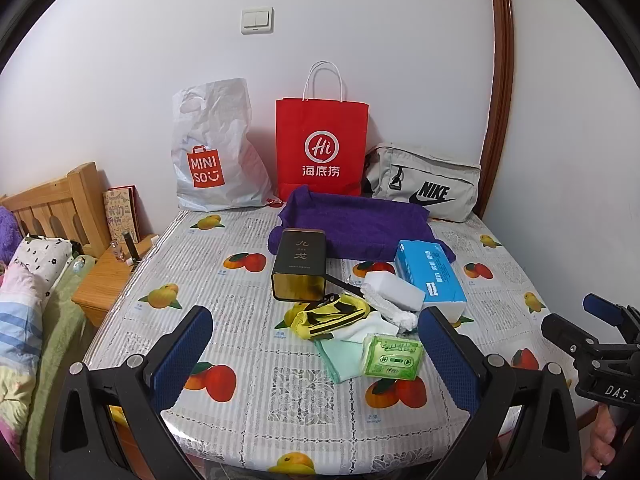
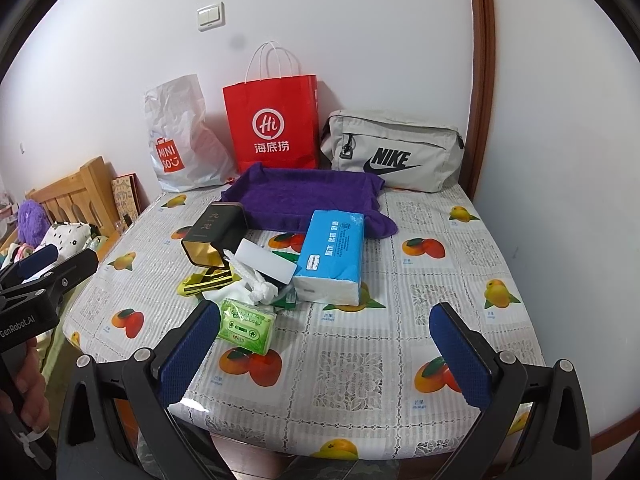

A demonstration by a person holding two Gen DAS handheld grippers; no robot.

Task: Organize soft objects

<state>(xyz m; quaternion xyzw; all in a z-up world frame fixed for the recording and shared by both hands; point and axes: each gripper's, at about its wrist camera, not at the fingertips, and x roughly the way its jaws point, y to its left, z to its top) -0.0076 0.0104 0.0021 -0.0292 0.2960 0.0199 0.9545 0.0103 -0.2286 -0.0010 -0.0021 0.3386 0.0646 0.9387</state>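
Observation:
A purple towel lies at the back of the table. In front of it sit a blue tissue pack, a white sponge block, a crumpled white cloth, a yellow-black fabric piece, a pale green cloth and a green tissue packet. My left gripper is open above the near table edge, before the pile. My right gripper is open, right of the pile.
A black tin lies beside the pile. A white Miniso bag, a red paper bag and a grey Nike bag stand against the wall. A bed and wooden nightstand are at the left.

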